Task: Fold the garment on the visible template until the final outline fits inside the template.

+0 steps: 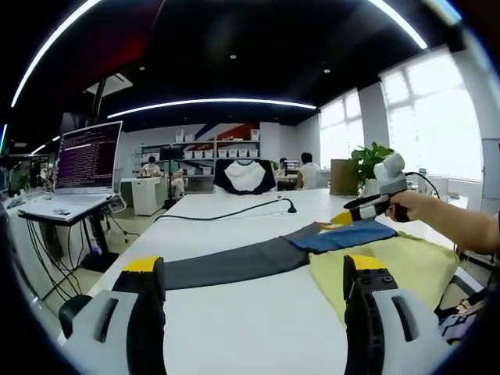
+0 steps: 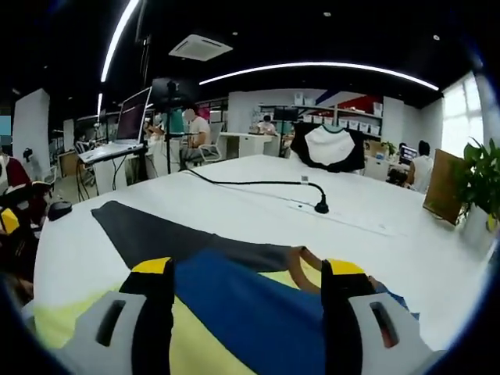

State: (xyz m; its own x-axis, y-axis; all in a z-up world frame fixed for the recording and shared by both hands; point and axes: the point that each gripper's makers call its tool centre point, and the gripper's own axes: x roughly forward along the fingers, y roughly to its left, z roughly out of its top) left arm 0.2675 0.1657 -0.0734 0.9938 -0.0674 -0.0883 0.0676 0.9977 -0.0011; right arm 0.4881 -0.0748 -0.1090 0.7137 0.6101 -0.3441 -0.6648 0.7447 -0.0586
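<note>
**Left gripper view: garment spread out, sleeve stretched across the table**

The garment (image 1: 367, 250) lies flat on the white table (image 1: 234, 328): yellow body, blue chest panel, and a long grey sleeve (image 1: 226, 264) reaching out leftward. In the right gripper view the same garment (image 2: 234, 312) sits directly under the jaws, collar just ahead. I cannot make out a template outline beneath it.

It looks like light, limp knit cloth: it should drape, slide easily on the smooth tabletop and wrinkle if dragged. The sleeve end and the shoulder seam seem the best places to pinch.

The left gripper (image 1: 254, 301) stands with jaws apart, holding nothing, above the sleeve. The right gripper (image 2: 246, 301) is likewise spread wide over the blue panel, empty.

A black cable (image 2: 258, 184) crosses the table beyond; a laptop (image 1: 82, 168) stands farther left.
</note>
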